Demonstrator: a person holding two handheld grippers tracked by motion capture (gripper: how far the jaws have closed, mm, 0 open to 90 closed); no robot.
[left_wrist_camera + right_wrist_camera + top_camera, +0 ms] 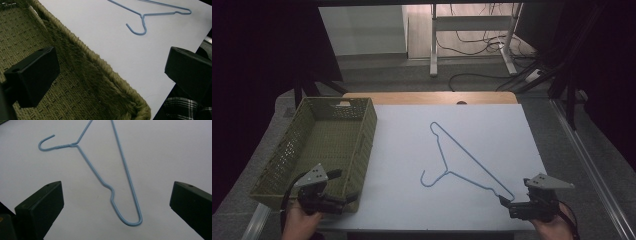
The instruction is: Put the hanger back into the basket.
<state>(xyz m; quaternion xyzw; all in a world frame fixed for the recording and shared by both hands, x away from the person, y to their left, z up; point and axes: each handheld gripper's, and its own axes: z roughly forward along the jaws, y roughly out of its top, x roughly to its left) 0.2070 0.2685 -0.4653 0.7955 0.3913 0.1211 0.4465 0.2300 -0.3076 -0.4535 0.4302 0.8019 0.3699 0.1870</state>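
The blue wire hanger [462, 159] lies flat mid-table in the high view, white table [412, 200] bare all round it, its near corner at 11 o'clock of the right gripper [507, 201] and the green woven basket [362, 145] at 9 o'clock, under the left gripper [343, 186]. In the left gripper view the fingers [32, 75] stand wide astride the basket's rim, the hanger well apart at 1 o'clock. In the right gripper view the fingers [42, 205] gape wide, empty, the hanger's corner lying between them.

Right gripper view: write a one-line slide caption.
Open right tool poised over a blue wire hanger lying on the white tabletop.
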